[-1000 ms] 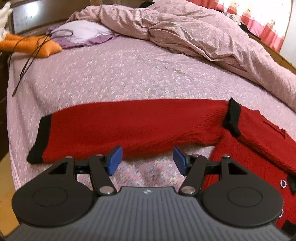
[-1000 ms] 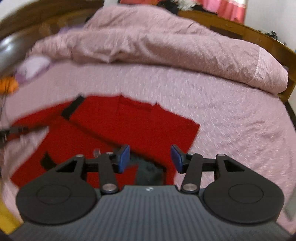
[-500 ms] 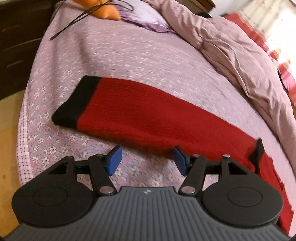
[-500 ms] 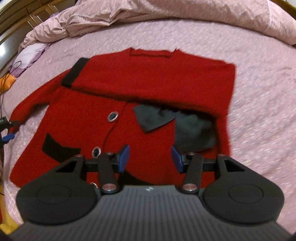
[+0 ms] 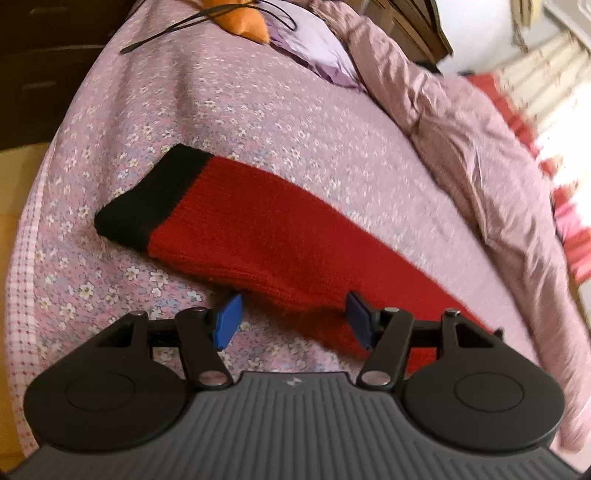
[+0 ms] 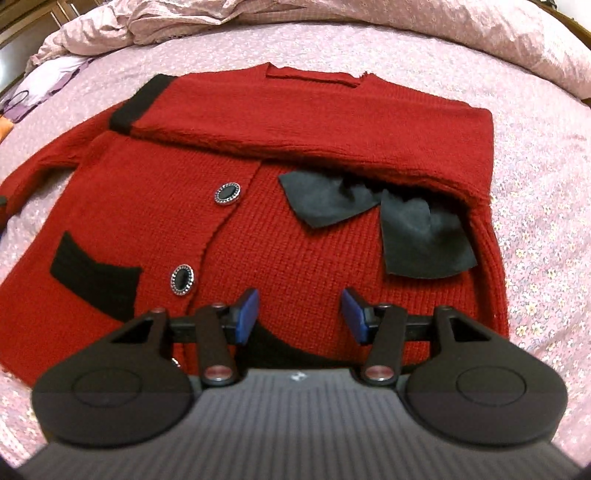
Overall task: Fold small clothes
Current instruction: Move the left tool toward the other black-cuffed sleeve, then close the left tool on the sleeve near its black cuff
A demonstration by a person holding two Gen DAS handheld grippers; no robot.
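Red knit, ribbed and thick: one cardigan [image 6: 280, 155] flat on the bed [image 6: 546, 192], front up, one sleeve folded across the chest with its black cuff [image 6: 142, 103] near the far shoulder. Other sleeve [image 5: 266, 236] stretched out sideways over the sheet, ending in a second black cuff [image 5: 147, 199]. Two oval buttons visible, dark centres ringed with small stones [image 6: 227, 192] [image 6: 182, 279]. One black pocket patch [image 6: 94, 282] on the near panel. Dark grey cloth [image 6: 369, 218], soft and crumpled, poking out from under the folded sleeve; possibly a bow or lining, hard to tell.

Pink sheet with a tiny flower print, checked border at the edge. One rumpled pink duvet [image 5: 480, 147] heaped along the far side, one lilac pillow [image 5: 314, 48], one orange plush thing [image 5: 240, 18], one thin black cable [image 5: 184, 26]. Dark wood furniture beyond.

Left gripper [image 5: 293, 318] spread, blue pads apart, nothing pinched, lower edge of the outstretched sleeve showing between them. Right gripper [image 6: 299, 314] likewise spread and empty, over the lower front of the cardigan.
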